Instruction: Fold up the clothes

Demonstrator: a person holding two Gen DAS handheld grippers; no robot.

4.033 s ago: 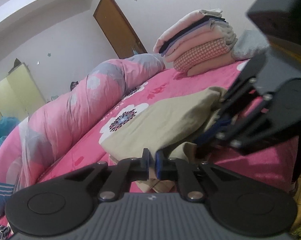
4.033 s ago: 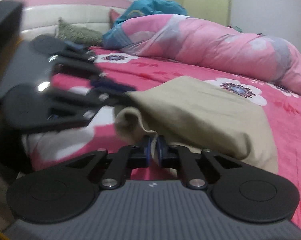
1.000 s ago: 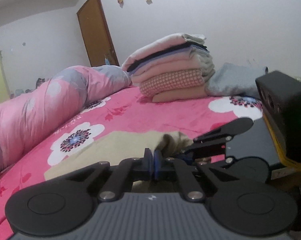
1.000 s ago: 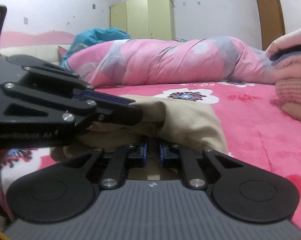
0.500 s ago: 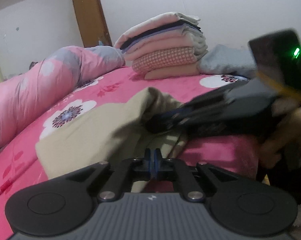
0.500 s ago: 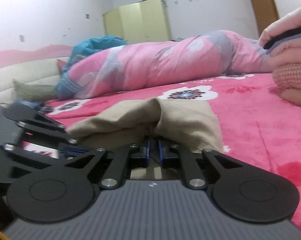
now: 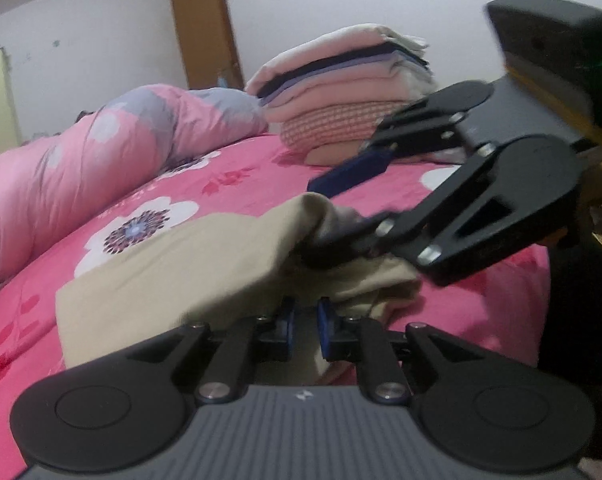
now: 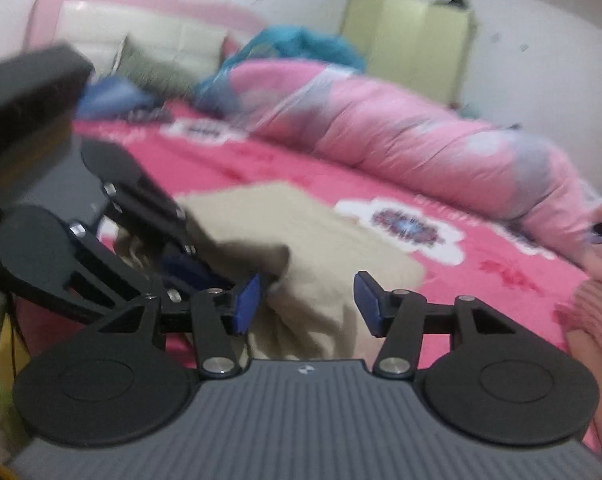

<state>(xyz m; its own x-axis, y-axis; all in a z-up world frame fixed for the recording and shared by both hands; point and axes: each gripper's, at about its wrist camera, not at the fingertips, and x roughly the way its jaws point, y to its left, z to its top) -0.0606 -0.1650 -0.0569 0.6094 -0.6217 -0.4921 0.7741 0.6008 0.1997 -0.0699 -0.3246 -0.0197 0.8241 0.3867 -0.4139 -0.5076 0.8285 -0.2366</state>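
Observation:
A beige garment [image 7: 173,272] lies folded on the pink flowered bed sheet [image 7: 241,176], its bunched near edge toward both grippers. My left gripper [image 7: 307,320] is low at that edge. Its jaws are opening, a narrow gap shows between the blue pads, and a bit of the fold lies in the gap. My right gripper [image 8: 309,304] is opening wide, with the garment [image 8: 313,232] lying loose under and between its fingers, free of the pads. In the left wrist view the right gripper [image 7: 333,216] hovers over the bunched edge. The left gripper [image 8: 189,268] shows blurred at the left.
A tall stack of folded clothes [image 7: 341,92] stands at the far end of the bed. A long rolled pink quilt [image 8: 421,140] runs along the far side. Beyond are the headboard [image 8: 141,36], a teal cloth heap [image 8: 301,46], a wardrobe [image 8: 409,40] and a brown door [image 7: 205,24].
The right jaws, shut on the beige fold before, have sprung wide and let it go, and that gripper rose and rolled. The left jaws have parted slightly and the left gripper sank a little.

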